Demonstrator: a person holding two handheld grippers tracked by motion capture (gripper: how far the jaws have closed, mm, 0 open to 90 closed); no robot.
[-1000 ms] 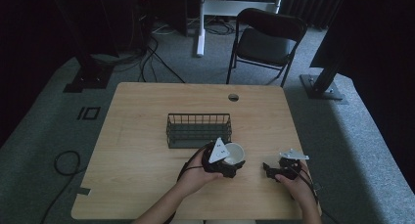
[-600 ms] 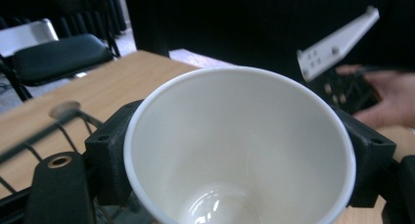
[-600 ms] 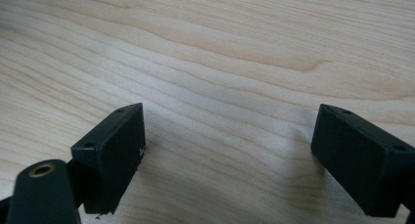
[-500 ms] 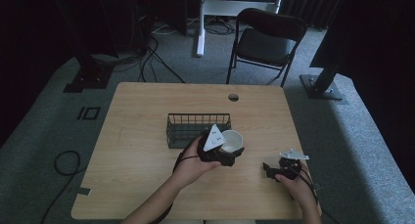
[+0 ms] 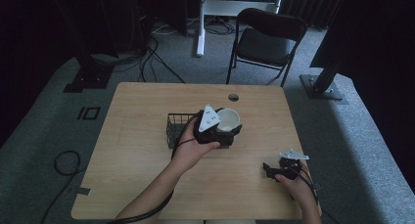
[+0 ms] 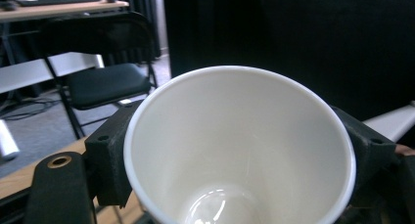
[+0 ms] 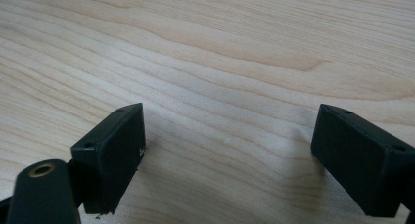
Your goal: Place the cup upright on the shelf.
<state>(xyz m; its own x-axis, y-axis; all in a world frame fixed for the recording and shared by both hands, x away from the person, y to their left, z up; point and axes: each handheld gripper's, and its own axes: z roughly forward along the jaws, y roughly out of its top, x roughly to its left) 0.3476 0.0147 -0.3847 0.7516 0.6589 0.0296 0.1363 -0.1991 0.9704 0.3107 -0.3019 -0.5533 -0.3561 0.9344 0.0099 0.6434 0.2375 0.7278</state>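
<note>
- While its jaws clamped the white paper cup (image 5: 228,120), the left gripper (image 5: 215,130) hung over the wire basket's (image 5: 172,131) right end.
- Placing looked unfinished, the cup not yet lowered or let go.
- Well right of the basket, the right gripper (image 5: 272,170) sat spread, holding nothing.

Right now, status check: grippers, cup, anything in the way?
Left gripper shut on white cup, over wire basket. Right gripper open, low by table front. Nothing between cup and basket.

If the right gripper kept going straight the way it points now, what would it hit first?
Most likely the bare wooden table: the right gripper points low across it with open fingers, nothing between them. Exact angle unclear.
</note>
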